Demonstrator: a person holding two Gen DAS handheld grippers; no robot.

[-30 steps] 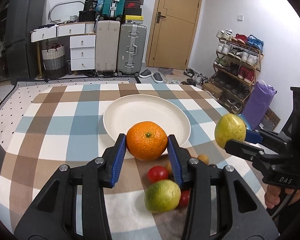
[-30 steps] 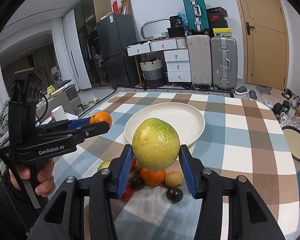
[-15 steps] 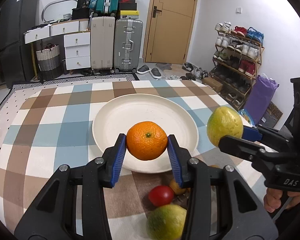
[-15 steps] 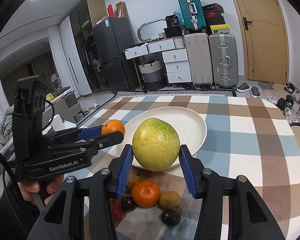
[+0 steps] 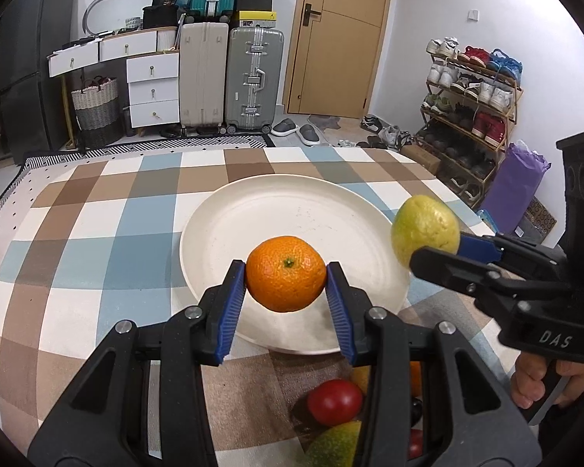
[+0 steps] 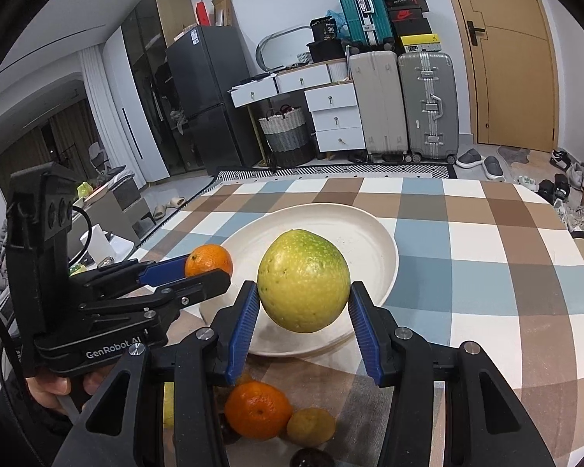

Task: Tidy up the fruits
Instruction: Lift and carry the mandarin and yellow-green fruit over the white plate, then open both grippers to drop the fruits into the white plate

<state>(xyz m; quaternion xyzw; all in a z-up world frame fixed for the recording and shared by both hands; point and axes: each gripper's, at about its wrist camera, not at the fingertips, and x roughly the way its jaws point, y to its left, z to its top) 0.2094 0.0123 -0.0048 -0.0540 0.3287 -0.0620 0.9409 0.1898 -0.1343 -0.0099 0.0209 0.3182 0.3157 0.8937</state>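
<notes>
Two tools, two fruits, one plate

The left tool [image 5: 287, 272] squeezes one orange [image 5: 286, 272] in the middle of the frame, over the near part of the one white plate [image 5: 292, 210]. The right tool [image 6: 303, 292] squeezes one green-yellow fruit [image 6: 303, 280] above the plate's near rim. More loose fruits [image 6: 257, 408] lie on the checked tabletop [image 5: 97, 233] at the bottom of the frame.

Checked tablecloth [image 5: 97, 233] carries cream plate [image 5: 253, 210], loose fruit pile [image 6: 259, 408].

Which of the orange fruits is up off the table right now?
The orange clamped in the left gripper, held over the near rim of the white plate. The other orange lies on the tablecloth among the loose fruit.
</notes>
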